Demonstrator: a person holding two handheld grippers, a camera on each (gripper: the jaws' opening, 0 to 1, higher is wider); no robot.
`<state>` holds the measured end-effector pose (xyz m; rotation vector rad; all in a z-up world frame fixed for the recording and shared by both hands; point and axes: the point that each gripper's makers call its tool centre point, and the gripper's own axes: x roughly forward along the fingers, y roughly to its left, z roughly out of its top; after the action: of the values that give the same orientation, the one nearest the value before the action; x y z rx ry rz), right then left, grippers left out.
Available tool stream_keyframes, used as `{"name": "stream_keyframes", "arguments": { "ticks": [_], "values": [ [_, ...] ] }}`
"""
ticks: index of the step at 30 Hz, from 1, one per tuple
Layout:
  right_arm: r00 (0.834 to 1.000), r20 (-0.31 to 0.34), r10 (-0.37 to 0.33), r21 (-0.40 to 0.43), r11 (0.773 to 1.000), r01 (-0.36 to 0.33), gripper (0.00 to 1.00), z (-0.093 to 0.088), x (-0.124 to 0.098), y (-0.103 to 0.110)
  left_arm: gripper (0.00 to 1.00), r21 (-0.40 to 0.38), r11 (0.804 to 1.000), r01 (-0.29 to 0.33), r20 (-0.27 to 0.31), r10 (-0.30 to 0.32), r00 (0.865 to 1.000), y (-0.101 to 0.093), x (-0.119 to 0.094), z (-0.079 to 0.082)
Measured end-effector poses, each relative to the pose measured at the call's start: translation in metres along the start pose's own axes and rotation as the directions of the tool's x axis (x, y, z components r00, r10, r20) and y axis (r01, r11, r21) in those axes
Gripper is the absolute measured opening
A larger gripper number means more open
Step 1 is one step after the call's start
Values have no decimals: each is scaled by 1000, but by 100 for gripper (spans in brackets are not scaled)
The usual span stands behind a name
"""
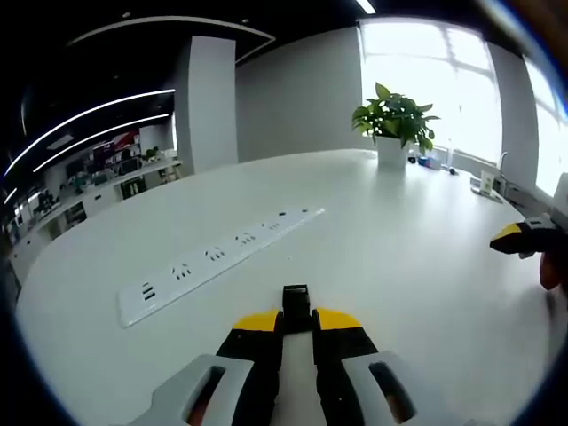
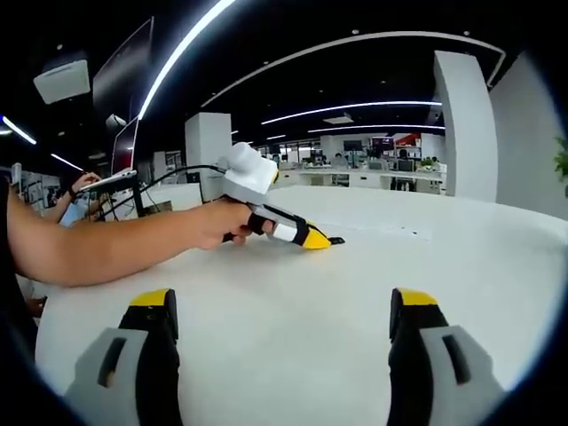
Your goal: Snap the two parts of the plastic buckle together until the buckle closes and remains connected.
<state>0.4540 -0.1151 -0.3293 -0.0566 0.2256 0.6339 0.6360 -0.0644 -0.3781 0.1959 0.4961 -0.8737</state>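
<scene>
Here, nearest first:
Left gripper (image 1: 296, 321): seen in the left gripper view, its yellow-tipped jaws stand narrow, drawn in on a small black buckle part (image 1: 295, 304) that sits pinched between the tips and juts just past them.
Buckle part, look: dark, blocky and short; its finer shape is too small to tell. It lies low over the white table (image 1: 399, 257); whether it touches the surface cannot be told.
Right gripper (image 2: 284, 312): in the right gripper view its jaws stand wide apart, with bare tabletop between them and nothing held.
Left gripper from the other side: in the right gripper view it comes in from the left, held by a hand (image 2: 217, 222), its yellow tips low by the table with a small dark piece at the tip.
Right gripper from the other side: a yellow tip shows at the right edge of the left gripper view, well apart from the held part.
Middle distance: a long white power strip (image 1: 213, 260) lies flat on the table, beyond and left of the left jaws.
Far: a potted plant (image 1: 394, 120) stands upright near the table's far edge, before bright windows.
</scene>
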Motion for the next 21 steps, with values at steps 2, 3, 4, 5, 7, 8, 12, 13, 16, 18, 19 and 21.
{"name": "stream_keyframes", "arguments": {
  "ticks": [2,3,4,5,7,8,12,13,16,18,19,21],
  "values": [
    [1000,-1,0,0,1000,0,100,0,0,0,11,-1,1000,0,1,0,1000,0,0,0],
    [1000,-2,-1,-1,1000,1,100,0,0,0,11,0,1000,-1,1,1,1000,-1,-1,0],
    [1000,-2,-2,-2,1000,2,100,0,0,0,11,1,1000,-1,1,1,1000,-1,-1,0],
    [1000,-2,-1,-2,1000,1,100,0,0,1,11,2,1000,-2,3,2,1000,-1,-2,0],
    [1000,0,-2,-7,1000,2,100,0,0,1,11,-6,1000,-7,4,7,1000,0,-2,0],
    [1000,-1,-1,-8,1000,1,100,0,0,1,11,-6,1000,-13,4,13,1000,0,-2,0],
    [1000,-5,-4,-4,1000,4,100,-2,0,2,41,-13,1000,-23,25,23,999,0,1,4],
    [1000,-7,-3,-3,1000,3,100,-2,0,2,61,-18,999,-37,55,38,998,1,3,9],
    [1000,-8,5,3,1000,-5,100,-3,1,5,97,-39,999,-24,121,29,992,-4,0,24],
    [1000,-11,7,-2,1000,-7,100,-3,1,6,100,-51,999,-10,137,17,990,-10,-2,28],
    [1000,-11,7,-3,1000,-7,100,-3,1,6,100,-44,999,-10,141,16,990,-11,-2,30],
    [1000,-12,7,-3,1000,-7,100,-4,2,5,100,-33,999,-20,134,24,991,-10,-2,29]
  ]
}}
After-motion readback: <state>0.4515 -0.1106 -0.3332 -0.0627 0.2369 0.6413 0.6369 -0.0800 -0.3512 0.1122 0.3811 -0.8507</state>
